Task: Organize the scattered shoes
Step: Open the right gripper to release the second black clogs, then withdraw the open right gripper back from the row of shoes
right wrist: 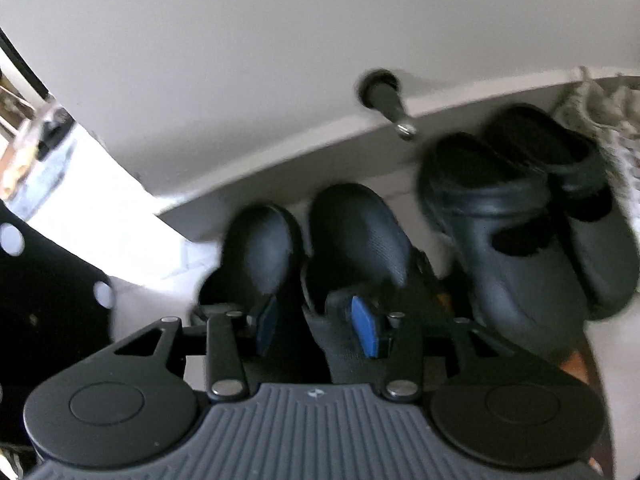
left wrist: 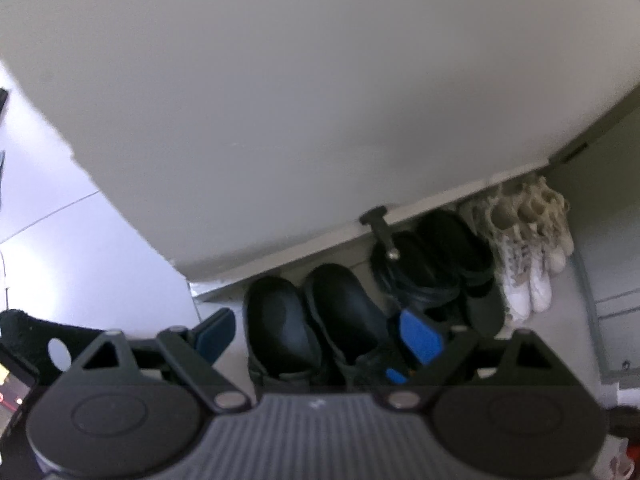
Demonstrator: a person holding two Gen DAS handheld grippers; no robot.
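Both grippers are pointing down at black clogs lined up under a white cabinet's bottom edge. Left gripper (left wrist: pixel 318 334) is hanging wide open over one pair of clogs (left wrist: pixel 312 320), gripping nothing. Right gripper (right wrist: pixel 316 320) is standing partly open, its pads straddling a clog's heel (right wrist: pixel 340 344) without pressing. White sneakers (left wrist: pixel 528 264) are sitting at the row's far right.

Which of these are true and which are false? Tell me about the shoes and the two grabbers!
1. The black clogs sit side by side. True.
2. The white sneakers are left of the clogs. False: they are far right.
3. The left gripper is wide open. True.
4. The right gripper holds a white sneaker. False: its jaws hang over a black clog, pressing nothing.
5. A black knob sticks out of the pale panel. True.
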